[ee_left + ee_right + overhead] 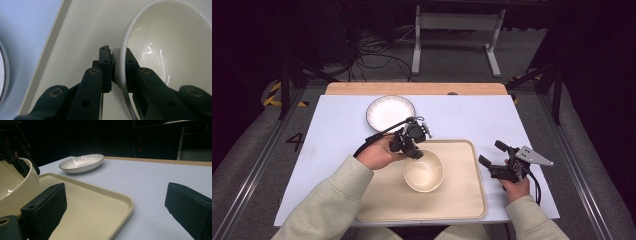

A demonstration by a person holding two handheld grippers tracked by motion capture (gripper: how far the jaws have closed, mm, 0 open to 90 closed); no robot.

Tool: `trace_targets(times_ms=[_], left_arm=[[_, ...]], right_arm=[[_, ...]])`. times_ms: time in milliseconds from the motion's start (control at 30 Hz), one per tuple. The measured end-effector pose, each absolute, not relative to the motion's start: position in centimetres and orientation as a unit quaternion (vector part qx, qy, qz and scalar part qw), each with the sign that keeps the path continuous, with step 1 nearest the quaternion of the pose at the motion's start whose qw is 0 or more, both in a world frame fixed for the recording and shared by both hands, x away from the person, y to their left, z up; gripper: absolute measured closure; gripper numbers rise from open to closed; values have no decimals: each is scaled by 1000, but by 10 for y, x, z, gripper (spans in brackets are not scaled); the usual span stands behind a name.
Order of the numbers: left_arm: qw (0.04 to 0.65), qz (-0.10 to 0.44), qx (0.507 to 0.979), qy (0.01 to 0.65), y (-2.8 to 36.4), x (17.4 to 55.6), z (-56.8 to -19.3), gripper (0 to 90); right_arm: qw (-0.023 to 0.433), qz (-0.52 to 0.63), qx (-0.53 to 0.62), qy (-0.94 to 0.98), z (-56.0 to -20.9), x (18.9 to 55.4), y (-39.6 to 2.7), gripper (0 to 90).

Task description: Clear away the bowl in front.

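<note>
Over the tray, my left gripper pinches the bowl by its near-left rim, while my right gripper idles open, well apart.

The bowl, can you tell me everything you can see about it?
The bowl is round, cream-coloured and glossy, like glazed ceramic, with bright light spots inside. It is empty. It sits over the tray, near the tray's middle, whether resting on it or just above cannot be told. The left tool is shut on its rim at the far left edge, one jaw inside and one outside. Nothing else touches it.
</note>
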State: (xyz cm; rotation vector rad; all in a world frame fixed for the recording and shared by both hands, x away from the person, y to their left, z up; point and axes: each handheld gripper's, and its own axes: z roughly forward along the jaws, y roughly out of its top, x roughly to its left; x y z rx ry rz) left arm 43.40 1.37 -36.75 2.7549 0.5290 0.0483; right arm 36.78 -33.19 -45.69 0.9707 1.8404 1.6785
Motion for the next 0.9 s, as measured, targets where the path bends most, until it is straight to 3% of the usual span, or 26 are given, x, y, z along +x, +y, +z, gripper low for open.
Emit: trace_targets(times_ms=[900], left_arm=[[151,-10,968,200,15,440,-383,829]], right_arm=[[231,611,353,670,-457,368,-332,43]])
